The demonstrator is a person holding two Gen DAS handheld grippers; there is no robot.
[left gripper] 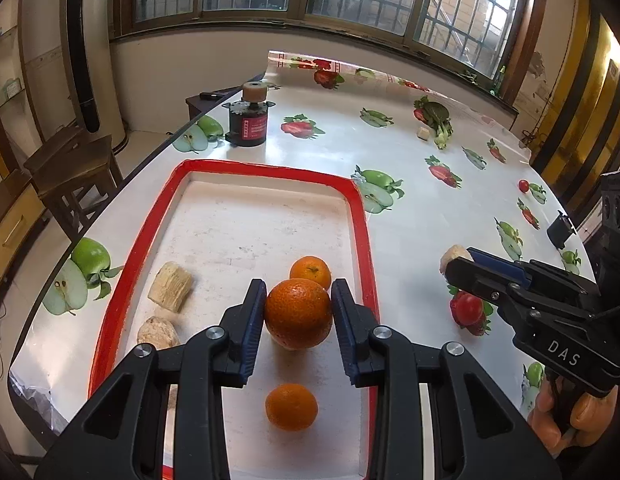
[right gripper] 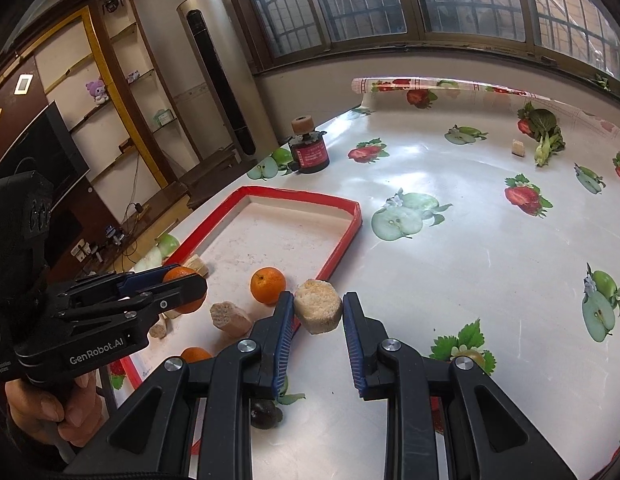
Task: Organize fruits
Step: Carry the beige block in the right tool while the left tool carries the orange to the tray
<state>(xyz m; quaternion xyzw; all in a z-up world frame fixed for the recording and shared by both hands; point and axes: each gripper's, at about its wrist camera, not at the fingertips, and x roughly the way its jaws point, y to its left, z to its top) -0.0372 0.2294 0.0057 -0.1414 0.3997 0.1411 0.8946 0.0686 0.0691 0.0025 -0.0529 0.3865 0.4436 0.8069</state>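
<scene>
My left gripper [left gripper: 298, 312] clamps a round orange mandarin [left gripper: 298, 314] between its blue pads, above the white, red-rimmed tray [left gripper: 266, 171]. My right gripper [right gripper: 318, 308] pinches a pale, cylindrical bread-like chunk [right gripper: 319, 312] at the fingertips, beside the tray's right rim.

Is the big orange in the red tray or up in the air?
In the air: big orange pinched between left gripper fingers, above the red tray.
</scene>
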